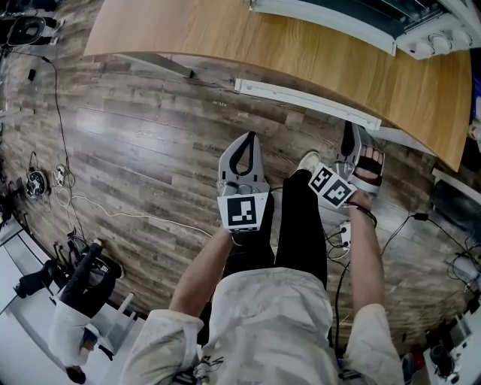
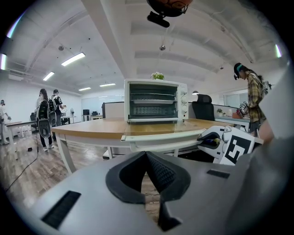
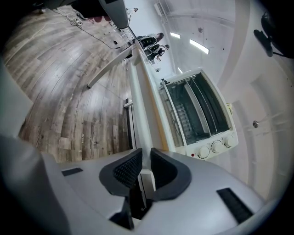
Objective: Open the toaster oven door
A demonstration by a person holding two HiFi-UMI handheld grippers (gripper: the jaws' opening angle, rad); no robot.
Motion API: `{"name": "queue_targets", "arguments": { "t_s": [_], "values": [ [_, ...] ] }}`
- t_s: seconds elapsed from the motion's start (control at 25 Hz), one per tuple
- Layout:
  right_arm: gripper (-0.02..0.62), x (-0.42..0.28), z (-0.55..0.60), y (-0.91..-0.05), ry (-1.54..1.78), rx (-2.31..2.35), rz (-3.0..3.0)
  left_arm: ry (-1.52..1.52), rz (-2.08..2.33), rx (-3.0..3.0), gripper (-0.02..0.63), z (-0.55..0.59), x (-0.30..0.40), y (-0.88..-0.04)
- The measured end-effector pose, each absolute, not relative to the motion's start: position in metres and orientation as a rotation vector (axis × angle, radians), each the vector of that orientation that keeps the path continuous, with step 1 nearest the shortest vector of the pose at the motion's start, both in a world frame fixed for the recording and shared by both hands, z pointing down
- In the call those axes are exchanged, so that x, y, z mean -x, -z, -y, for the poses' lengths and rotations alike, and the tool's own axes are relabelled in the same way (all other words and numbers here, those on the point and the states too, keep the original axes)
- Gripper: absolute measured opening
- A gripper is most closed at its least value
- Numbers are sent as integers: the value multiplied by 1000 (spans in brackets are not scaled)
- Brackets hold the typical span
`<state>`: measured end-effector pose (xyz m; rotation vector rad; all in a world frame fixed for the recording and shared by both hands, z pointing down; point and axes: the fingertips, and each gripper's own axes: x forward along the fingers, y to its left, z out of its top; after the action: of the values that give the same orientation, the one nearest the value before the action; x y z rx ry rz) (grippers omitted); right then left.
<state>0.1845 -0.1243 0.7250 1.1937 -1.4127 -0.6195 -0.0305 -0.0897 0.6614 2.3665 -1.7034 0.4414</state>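
Wood-plank floor (image 1: 150, 135) runs under you, w/ cables (image 1: 113, 213) trailing across it at left. Open office bkgd: people (image 2: 43, 119) standing far left, another person (image 2: 251, 98) at right, black chair (image 2: 202, 105) behind the table. Wooden table (image 1: 225, 37) sits ahead. Its front edge and a white rail (image 1: 308, 101) under it lie btwn your grippers and the toaster oven (image 2: 156, 101). Oven stands on the tabletop, well apart from both tools, small plant (image 2: 157, 75) on top, wire racks (image 2: 152, 102) showing inside. Its door (image 1: 331, 22) looks dropped flat toward you. Left gripper (image 2: 146, 155): pads pressed together, nothing btwn. Right gripper (image 3: 146, 156): narrow gap, pads on nothing. Both hang over the floor, short of the table edge.
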Motion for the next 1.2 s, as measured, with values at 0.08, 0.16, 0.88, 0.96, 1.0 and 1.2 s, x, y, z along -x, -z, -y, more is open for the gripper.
{"name": "queue_targets", "arguments": {
  "t_s": [0.08,0.16,0.88,0.96,1.0,1.2],
  "values": [
    [76,-184,124,-724,622,-1201,1411,-447,1700,-2366,14,88,30,-663],
    [77,-184,125,-724,621,-1207,1409,-450,1697,-2365,14,88,29,-664],
    [170,-182,113,-733,487,-1196,1462,-465,1695,-2391,14,87,35,-652],
    [172,-181,106,-735,452,-1195,1472,-458,1694,-2395,14,86,35,-649],
    [172,-181,102,-735,426,-1199,1480,-454,1694,-2397,14,86,36,-648],
    [176,-178,73,-735,150,-1288,1565,-441,1671,-2411,14,80,38,-643]
  ]
}}
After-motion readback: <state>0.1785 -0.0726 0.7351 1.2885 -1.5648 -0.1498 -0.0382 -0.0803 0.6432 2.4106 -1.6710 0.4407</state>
